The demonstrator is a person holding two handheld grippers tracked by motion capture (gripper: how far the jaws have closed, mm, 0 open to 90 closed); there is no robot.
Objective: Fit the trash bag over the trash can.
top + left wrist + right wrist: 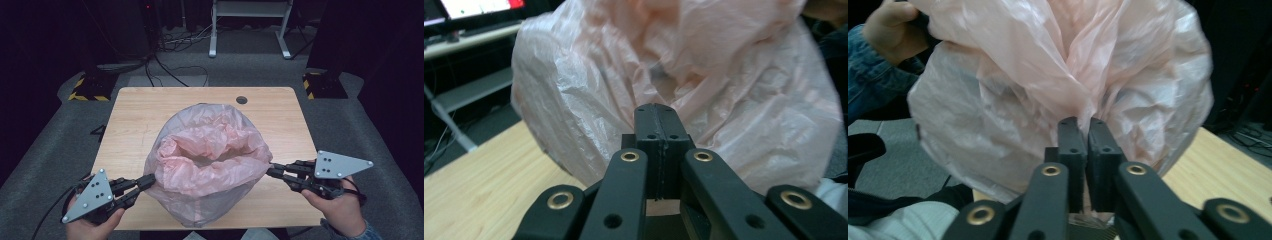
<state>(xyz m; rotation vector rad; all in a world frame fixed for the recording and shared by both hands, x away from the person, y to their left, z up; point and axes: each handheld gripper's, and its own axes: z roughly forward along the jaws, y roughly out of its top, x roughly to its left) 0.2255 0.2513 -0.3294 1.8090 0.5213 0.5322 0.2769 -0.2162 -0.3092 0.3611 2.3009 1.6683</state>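
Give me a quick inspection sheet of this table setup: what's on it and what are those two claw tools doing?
Surface: wooden table, round dark grommet.
Job's things: pink plastic bag, puffed up, mouth open.
Clutter: nothing seen.
Grippers: left gripper shut on the bag's left edge; right gripper pinches the right edge, a slight gap between its jaws.
Cables: black cable trails from the left gripper; floor cables.
Surroundings: grey carpet, white desk frame.

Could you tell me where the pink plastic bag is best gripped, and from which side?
Grip the pink plastic bag at the thin rim of its open mouth, coming in level from the side. There the film gathers into pinchable folds, whereas the puffed body below would likely slip. The left gripper and right gripper pinch opposite edges this way.
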